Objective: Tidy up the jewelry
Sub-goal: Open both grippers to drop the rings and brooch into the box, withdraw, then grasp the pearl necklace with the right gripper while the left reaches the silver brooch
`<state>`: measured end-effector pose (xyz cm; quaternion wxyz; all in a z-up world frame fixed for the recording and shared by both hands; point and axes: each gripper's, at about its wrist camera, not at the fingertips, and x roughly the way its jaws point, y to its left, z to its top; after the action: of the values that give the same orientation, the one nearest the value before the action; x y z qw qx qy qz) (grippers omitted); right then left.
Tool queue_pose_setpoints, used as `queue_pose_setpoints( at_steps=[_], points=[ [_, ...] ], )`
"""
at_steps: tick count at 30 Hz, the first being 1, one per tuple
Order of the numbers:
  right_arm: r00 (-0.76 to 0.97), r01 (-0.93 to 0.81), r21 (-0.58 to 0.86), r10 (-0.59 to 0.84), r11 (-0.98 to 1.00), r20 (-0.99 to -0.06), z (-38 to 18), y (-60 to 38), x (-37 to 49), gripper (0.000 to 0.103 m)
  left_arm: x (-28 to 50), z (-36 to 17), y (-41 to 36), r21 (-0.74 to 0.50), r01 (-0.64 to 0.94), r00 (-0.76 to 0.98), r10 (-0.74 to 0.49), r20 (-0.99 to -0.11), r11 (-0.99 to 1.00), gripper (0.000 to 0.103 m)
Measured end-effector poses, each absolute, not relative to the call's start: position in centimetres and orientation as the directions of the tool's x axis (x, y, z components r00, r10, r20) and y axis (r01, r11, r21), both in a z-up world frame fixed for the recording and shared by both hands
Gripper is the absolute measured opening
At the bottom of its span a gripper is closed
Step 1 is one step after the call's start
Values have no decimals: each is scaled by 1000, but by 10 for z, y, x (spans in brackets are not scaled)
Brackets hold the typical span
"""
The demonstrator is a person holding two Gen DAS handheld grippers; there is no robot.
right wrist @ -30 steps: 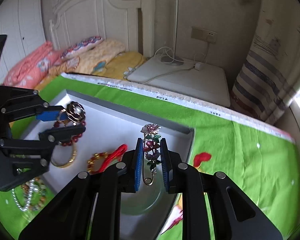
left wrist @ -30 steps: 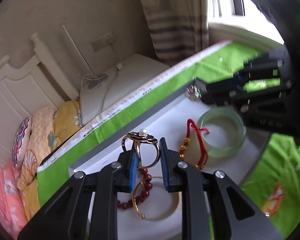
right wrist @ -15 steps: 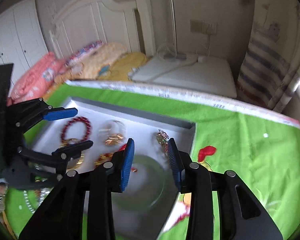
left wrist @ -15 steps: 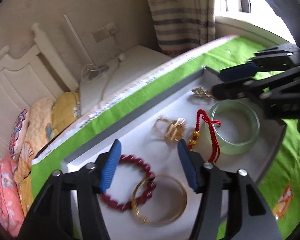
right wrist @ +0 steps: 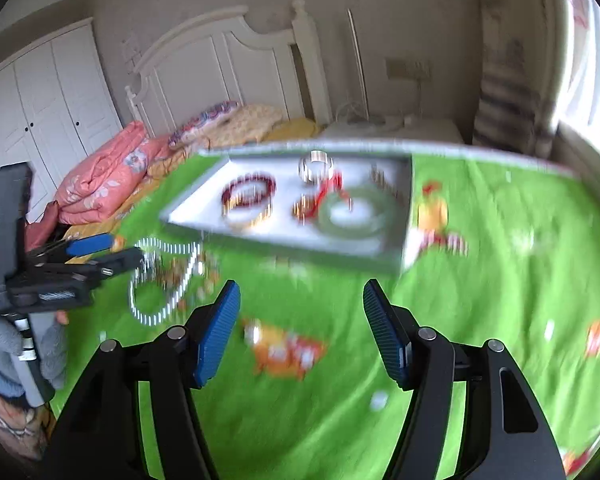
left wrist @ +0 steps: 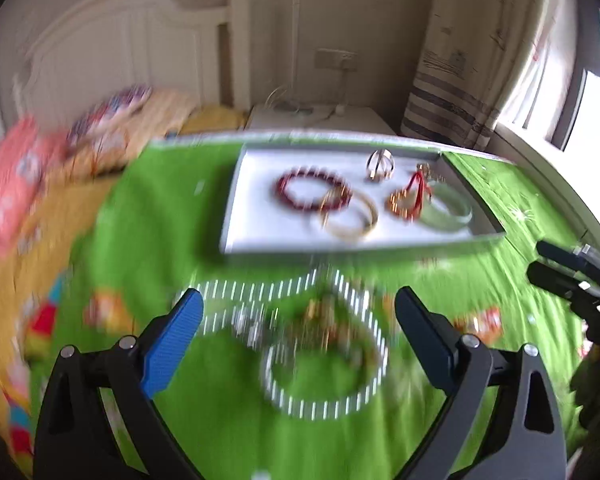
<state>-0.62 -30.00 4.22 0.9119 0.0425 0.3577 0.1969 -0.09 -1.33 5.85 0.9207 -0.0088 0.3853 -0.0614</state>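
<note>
- On the green cloth [left wrist: 148, 240], just in front of the grey tray [left wrist: 380, 242], lies the pearl necklace [left wrist: 324, 400]: a loose string of small pale beads looped over itself, with some gold-coloured bits tangled at its middle that the blur will not let me name;
- Over that heap hovers the left gripper [left wrist: 296, 332], its jaws opening and already very wide, the blue ribbed pads on either side of the strand and touching nothing;
- Off to the side, the right gripper [right wrist: 302, 328] hangs above bare cloth, jaws opening too, with nothing between them;
- My guess is the necklace will handle light and limp; it will sag and swing from any pinch, and round beads may slip on the pads; best taken where strands bunch together, near the middle, so the tails do not drag;
- Inside the tray sit stiffer pieces: a dark red bead bracelet [left wrist: 312, 190] overlapping a gold bangle [left wrist: 350, 216], a red cord bracelet [left wrist: 410, 200] with gold beads, a pale green bangle [left wrist: 448, 210], glassy-looking and likely brittle, and a small ring [left wrist: 380, 164] near the far wall;
- Smooth and white, the tray floor would let hard rings slide.
</note>
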Motion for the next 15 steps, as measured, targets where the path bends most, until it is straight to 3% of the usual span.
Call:
queue_pose_setpoints(
  at_steps=[5, 15],
  points=[
    [666, -316, 209, 373, 926, -646, 35, -295, -28, 63, -39, 36, 17, -196, 70, 666, -192, -721, 978, 96],
    [625, -377, 145, 367, 915, -689, 29, -252, -32, 62, -43, 17, 15, -235, 151, 622, -277, -733, 960, 96]
  ],
)
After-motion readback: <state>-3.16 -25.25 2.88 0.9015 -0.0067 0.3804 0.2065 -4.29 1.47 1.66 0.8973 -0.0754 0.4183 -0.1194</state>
